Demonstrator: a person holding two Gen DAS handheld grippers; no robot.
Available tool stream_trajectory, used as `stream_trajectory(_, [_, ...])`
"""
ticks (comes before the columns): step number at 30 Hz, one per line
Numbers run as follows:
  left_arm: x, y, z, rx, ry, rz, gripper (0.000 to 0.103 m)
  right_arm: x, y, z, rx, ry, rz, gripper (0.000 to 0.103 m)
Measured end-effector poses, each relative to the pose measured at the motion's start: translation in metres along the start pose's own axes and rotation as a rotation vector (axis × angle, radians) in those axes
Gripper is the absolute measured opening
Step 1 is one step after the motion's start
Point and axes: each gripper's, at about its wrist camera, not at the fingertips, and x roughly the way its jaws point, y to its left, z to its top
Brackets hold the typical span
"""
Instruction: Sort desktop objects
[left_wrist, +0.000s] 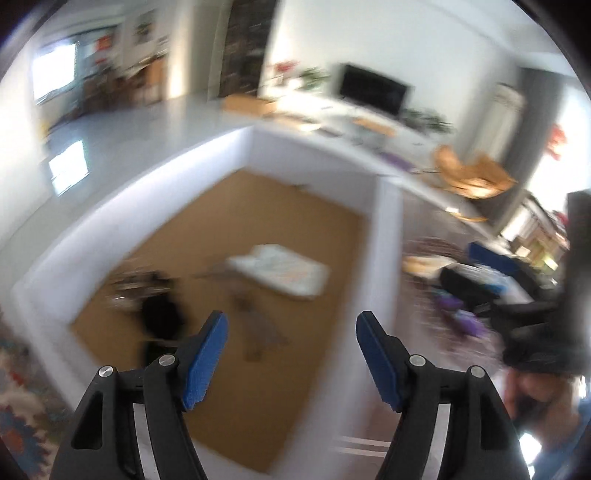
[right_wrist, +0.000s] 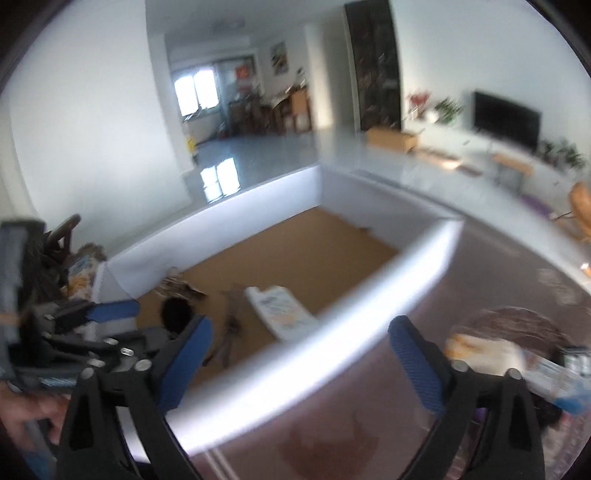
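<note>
A white-walled box (left_wrist: 384, 240) with a brown cardboard floor fills the left wrist view. In it lie a white printed packet (left_wrist: 284, 269), a black object (left_wrist: 162, 314) and a blurred brownish item (left_wrist: 258, 328). My left gripper (left_wrist: 291, 321) hangs open above the box floor with nothing between its blue pads. In the right wrist view my right gripper (right_wrist: 303, 325) stands open over the box's near wall (right_wrist: 332, 332), also with nothing in it. The same packet (right_wrist: 280, 308) and black object (right_wrist: 177, 310) show beyond it. The left gripper (right_wrist: 122, 317) appears at the left edge.
To the right of the box, a dark tabletop (right_wrist: 480, 266) holds a blurred heap of objects (left_wrist: 461, 284), among them black, purple, blue and yellow ones (right_wrist: 517, 350). A hand (left_wrist: 535, 402) shows at lower right. A patterned cloth (left_wrist: 22, 387) lies left of the box.
</note>
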Motion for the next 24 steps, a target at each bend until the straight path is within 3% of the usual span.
stream_trajectory(1, [-0.004, -0.026, -0.003, 0.037, -0.01, -0.045, 0.08, -0.012, -0.009, -0.01, -0.001, -0.011, -0.03, 0.101])
stream_trajectory(3, [-0.003, -0.074, -0.015, 0.106, -0.014, -0.113, 0.103, -0.037, -0.039, -0.042, 0.007, -0.013, -0.117, 0.101])
stream_trajectory(7, [0.041, -0.151, -0.055, 0.191, 0.062, -0.191, 0.103, -0.069, -0.099, -0.114, 0.082, 0.076, -0.299, 0.101])
stream_trajectory(11, [0.11, -0.185, -0.083, 0.173, 0.18, -0.143, 0.103, -0.091, -0.15, -0.177, 0.183, 0.183, -0.427, 0.101])
stream_trajectory(14, [0.131, -0.193, -0.096, 0.198, 0.186, -0.103, 0.103, -0.102, -0.177, -0.201, 0.247, 0.212, -0.454, 0.101])
stream_trajectory(19, [0.149, -0.204, -0.097, 0.317, 0.162, 0.009, 0.103, -0.098, -0.183, -0.22, 0.282, 0.237, -0.486, 0.101])
stream_trajectory(24, [0.17, -0.209, -0.075, 0.341, 0.153, -0.016, 0.103, -0.083, -0.182, -0.216, 0.279, 0.256, -0.482, 0.103])
